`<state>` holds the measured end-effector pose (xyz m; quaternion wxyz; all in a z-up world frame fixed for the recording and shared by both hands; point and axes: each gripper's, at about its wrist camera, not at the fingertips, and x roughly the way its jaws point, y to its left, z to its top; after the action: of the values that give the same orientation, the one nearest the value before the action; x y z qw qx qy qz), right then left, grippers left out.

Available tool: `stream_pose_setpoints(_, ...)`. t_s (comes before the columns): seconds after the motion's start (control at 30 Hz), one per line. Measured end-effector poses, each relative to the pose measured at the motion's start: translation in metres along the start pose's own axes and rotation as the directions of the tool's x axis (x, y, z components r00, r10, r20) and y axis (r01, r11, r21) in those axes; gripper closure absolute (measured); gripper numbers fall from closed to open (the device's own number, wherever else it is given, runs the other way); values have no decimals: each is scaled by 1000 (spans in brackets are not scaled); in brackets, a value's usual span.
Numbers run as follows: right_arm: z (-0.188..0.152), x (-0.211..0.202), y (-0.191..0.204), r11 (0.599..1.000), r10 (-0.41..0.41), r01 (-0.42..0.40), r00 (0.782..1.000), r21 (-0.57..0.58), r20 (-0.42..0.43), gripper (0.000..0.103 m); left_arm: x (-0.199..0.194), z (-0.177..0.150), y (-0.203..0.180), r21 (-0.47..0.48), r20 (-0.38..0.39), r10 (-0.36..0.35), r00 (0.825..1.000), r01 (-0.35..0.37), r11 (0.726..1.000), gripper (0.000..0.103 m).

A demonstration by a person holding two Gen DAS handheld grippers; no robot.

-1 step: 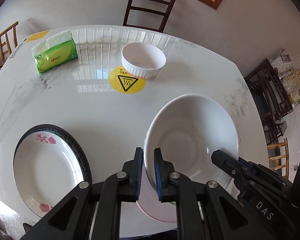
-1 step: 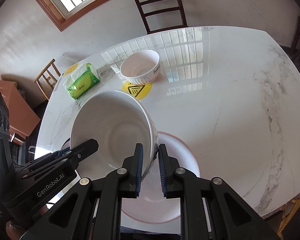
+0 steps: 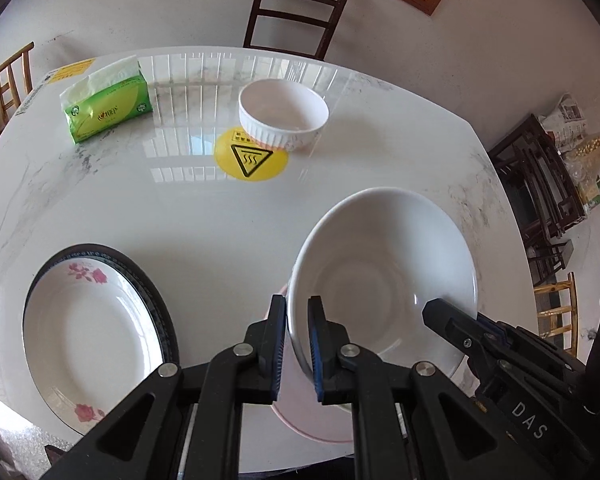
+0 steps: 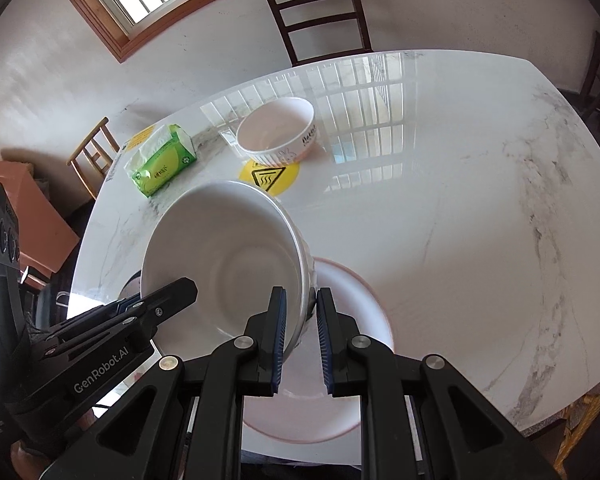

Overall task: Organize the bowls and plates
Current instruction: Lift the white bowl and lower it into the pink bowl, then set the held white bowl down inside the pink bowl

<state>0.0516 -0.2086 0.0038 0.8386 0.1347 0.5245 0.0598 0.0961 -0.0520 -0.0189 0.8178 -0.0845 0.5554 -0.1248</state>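
- While both grippers pinch it, the big bowl sits tilted over the pink plate at the near edge of the desk.
- Left gripper: jaws nearly closed, clamped on the bowl's near-left rim, one pad inside and one outside.
- Right gripper: same narrow pinch on the opposite rim, wall of the bowl between the pads.
- Can't tell if the bowl's foot touches the plate or hangs just above it; the underside is hidden.
- Floral plate is stacked on a dark-rimmed plate, left of the bowl and apart from it.
- Small bowl stands further back, overlapping a yellow sticker; tissue pack far left.
- Judgement: two-handed carry or set-down of the bowl. Plates look partly stacked; the small bowl is not yet sorted, so about midway.
- Risk: thin rim grips on glazed ware, so a slip is possible if the bowl tilts more.
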Motion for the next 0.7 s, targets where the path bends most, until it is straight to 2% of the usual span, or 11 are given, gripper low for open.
stream_pose_setpoints(0.3, -21, 16, -27, 999, -18, 20, 998, 35, -61, 88, 32, -20, -6, 1, -84, 17, 996, -17, 1000, 92)
stream_pose_setpoints(0.7, -32, 38, -31, 999, -20, 24, 993, 37, -120, 87, 47, -25, -4, 2, -120, 54, 991, -54, 999, 92)
